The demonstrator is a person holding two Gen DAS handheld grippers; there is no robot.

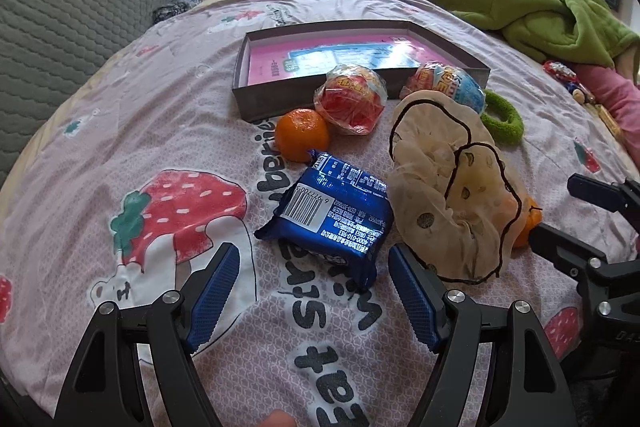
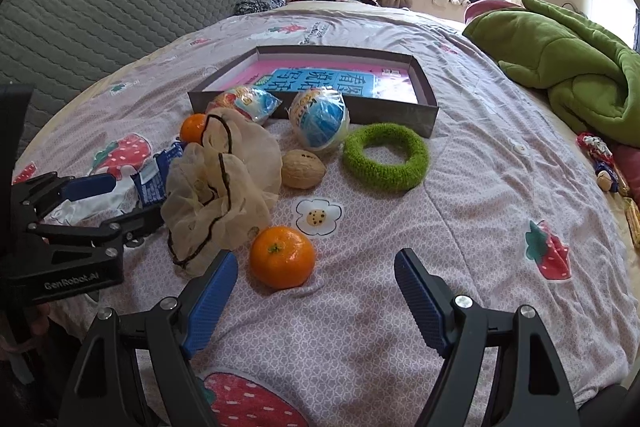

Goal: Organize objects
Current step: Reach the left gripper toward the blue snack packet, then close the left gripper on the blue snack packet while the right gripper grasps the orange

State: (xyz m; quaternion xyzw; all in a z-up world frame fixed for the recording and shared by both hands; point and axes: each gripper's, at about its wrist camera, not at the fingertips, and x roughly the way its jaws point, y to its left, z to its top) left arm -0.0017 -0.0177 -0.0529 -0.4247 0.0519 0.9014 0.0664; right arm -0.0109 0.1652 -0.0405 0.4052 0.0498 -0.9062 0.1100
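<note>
On the quilt (image 2: 400, 267): two oranges (image 2: 282, 257), two wrapped balls (image 2: 319, 118).

Right gripper (image 2: 314, 293) at lower centre, fingers (image 2: 212, 299) spread wide, nothing between them. An orange (image 2: 282, 257) lies on the bed (image 2: 460, 227) just above the left finger. Above it: a cream hair cap (image 2: 224, 183), a walnut (image 2: 303, 169), a green ring (image 2: 386, 157). A shallow box (image 2: 424, 107) at upper centre holds a pink-and-blue book (image 2: 320, 81). Left gripper (image 2: 80, 203) at left edge, open.
</note>
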